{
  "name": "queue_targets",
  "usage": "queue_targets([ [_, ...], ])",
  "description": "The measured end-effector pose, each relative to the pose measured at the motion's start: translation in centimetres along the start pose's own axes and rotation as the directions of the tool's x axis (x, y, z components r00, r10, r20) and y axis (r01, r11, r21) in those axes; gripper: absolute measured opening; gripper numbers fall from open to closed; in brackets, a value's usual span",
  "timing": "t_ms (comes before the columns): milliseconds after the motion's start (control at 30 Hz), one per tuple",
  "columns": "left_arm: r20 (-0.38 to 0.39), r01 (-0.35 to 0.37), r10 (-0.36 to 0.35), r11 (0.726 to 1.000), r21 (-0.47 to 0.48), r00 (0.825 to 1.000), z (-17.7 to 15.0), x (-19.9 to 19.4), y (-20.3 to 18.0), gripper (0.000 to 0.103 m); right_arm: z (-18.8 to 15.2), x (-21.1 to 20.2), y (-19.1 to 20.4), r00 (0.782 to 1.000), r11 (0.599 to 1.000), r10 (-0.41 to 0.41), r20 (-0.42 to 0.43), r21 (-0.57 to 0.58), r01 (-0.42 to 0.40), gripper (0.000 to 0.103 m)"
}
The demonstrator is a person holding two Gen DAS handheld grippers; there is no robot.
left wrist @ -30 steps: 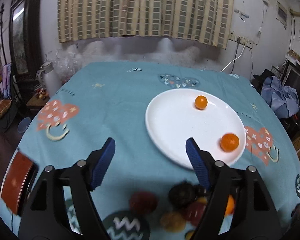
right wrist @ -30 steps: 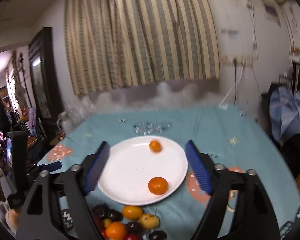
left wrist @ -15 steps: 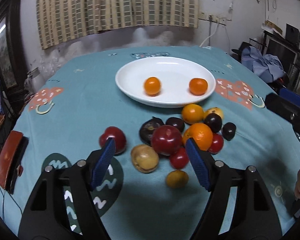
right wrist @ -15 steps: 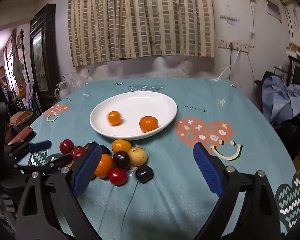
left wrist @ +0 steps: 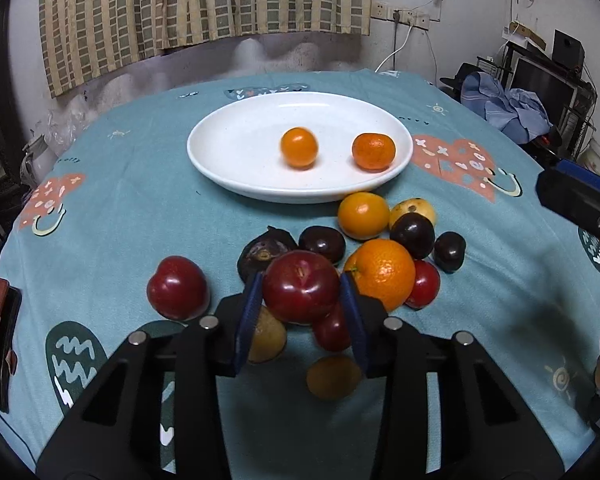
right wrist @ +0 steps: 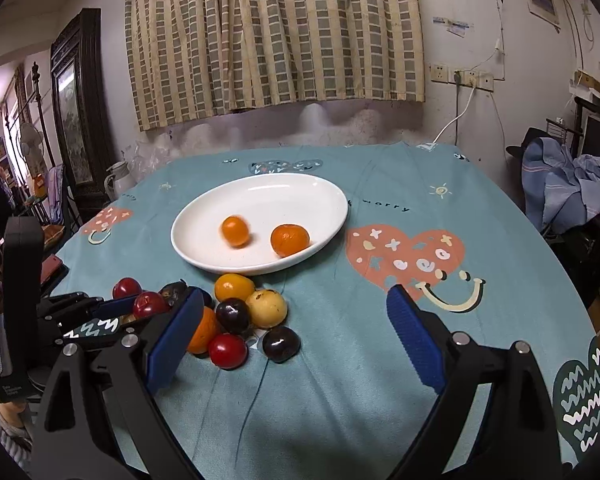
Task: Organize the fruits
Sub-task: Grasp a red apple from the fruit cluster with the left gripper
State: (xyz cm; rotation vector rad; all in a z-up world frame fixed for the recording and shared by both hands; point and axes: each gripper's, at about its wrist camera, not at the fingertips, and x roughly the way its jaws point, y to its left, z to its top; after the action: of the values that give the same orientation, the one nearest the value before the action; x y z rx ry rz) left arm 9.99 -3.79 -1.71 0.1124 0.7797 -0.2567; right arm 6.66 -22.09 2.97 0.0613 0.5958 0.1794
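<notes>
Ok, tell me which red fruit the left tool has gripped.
The big red fruit mid-pile, pinched between the left tool pads; the other big one sits apart, leftward.

The left gripper (left wrist: 301, 309) came down to the fruit pile and has just closed on the red apple (left wrist: 301, 293).

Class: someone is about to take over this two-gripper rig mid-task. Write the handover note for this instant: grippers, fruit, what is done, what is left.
Left gripper: jaws have just been closing and now clamp the big dark-red round plum, still in the pile.
Right gripper: open, empty, above the teal tablecloth.
Done: two small orange mandarins lie in the white oval plate.
Left: the mixed heap of red, dark-purple, orange and yellow fruit in front of the plate, and a lone red plum.
</notes>
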Motion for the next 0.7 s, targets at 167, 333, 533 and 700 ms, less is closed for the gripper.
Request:
queue_targets([
  [167, 0.018, -0.009, 0.010, 0.999, -0.035, 1.000, -0.1, -1.2, 0.8, 0.040, -1.0, 1.7, 0.5, 0.997, 1.000, 0.004, -0.080, -0.026, -0.006, 0.091],
  [333, 0.055, -0.040, 0.046, 0.994, -0.100, 0.997, -0.1, -3.0, 2.7, 0.040, -2.8, 4.4, 1.3, 0.972, 0.997, 0.043, -0.231, -0.050, -0.056, 0.058],
  [533, 0.058, -0.033, 0.039, 0.995, -0.097, 0.998, -0.1, -3.6, 2.8, 0.040, -3.4, 5.7, 0.3, 0.962, 0.999, 0.039, -0.271, -0.005, -0.041, 0.053],
  [700, 0.049, -0.024, 0.028, 0.996, -0.082, 0.998, -0.3, -3.3, 2.3, 0.040, -3.1, 6.9, 0.1, 0.958, 0.998, 0.055, -0.282, 0.019, -0.051, 0.052],
])
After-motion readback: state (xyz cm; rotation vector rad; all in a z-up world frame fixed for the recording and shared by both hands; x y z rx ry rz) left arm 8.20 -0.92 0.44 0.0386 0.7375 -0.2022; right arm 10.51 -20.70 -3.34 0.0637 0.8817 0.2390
